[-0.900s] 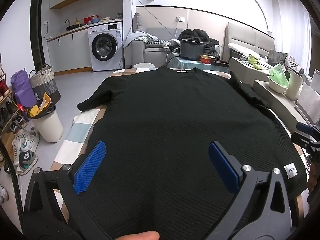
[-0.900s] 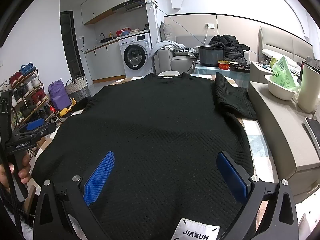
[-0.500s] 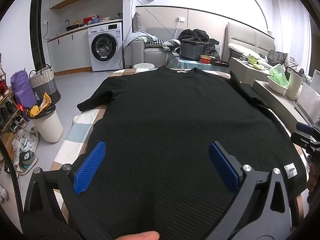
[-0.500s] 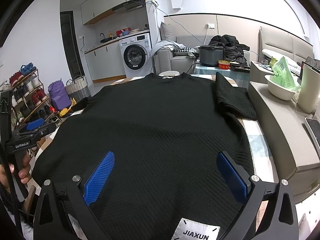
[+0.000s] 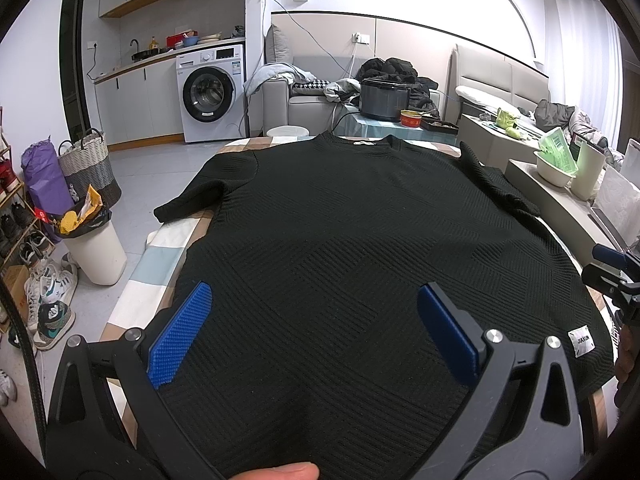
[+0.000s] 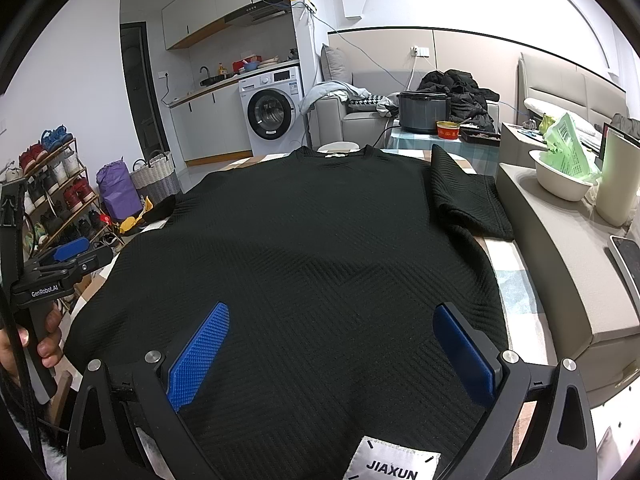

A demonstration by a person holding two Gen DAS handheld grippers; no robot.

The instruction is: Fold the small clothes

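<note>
black ribbed knit T-shirt [image 5: 360, 240]: spread flat on checked tablecloth [image 5: 168, 240], white label [image 6: 394, 462] at near hem | left gripper [image 5: 316, 312]: fingers wide apart, nothing held | right gripper [image 6: 336, 332]: fingers wide apart, nothing held

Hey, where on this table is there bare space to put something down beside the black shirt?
The black shirt covers most of the table. Bare checked cloth shows along the left edge, between the left sleeve and the near corner, and in a narrow strip on the right, below the folded right sleeve. The ledge holding the white bowl is crowded.
</note>
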